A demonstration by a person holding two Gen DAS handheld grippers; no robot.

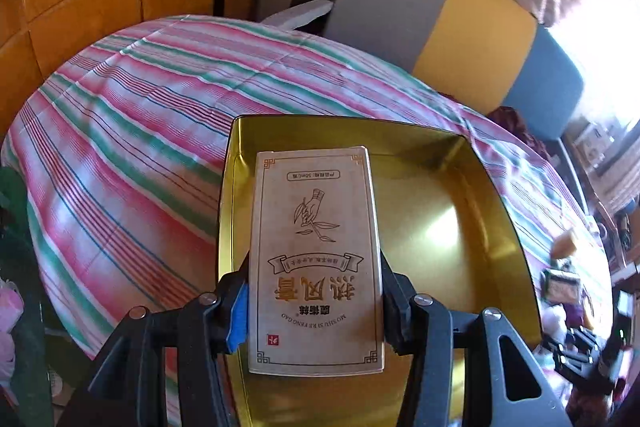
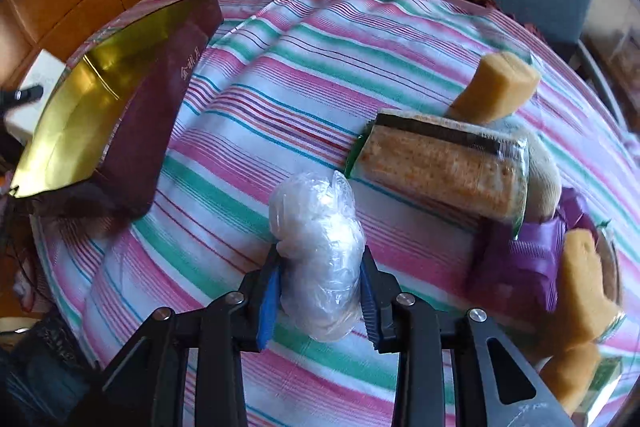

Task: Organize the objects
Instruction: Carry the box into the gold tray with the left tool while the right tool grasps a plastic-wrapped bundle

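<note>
Two grippers, each holding one item over the striped table by the open gold tin.

The left gripper [image 1: 314, 311] clamps the flat beige cardboard box with printed Chinese lettering [image 1: 316, 259] by its long side edges at the lower centre of the left wrist view, above the shiny gold-lined rectangular tin [image 1: 460, 211]; the box looks light and stiff, so an edge grip suits it, though hard squeezing could dent it. The right gripper [image 2: 320, 291] has its jaws narrowed on a crumpled clear plastic-wrapped bundle [image 2: 316, 247] at the lower centre of its view, over the pink, green and white striped cloth [image 2: 280, 107]. That bundle seems soft, light and slippery, best pinched at its thick middle. The tin's maroon outer wall sits upper left.
</note>
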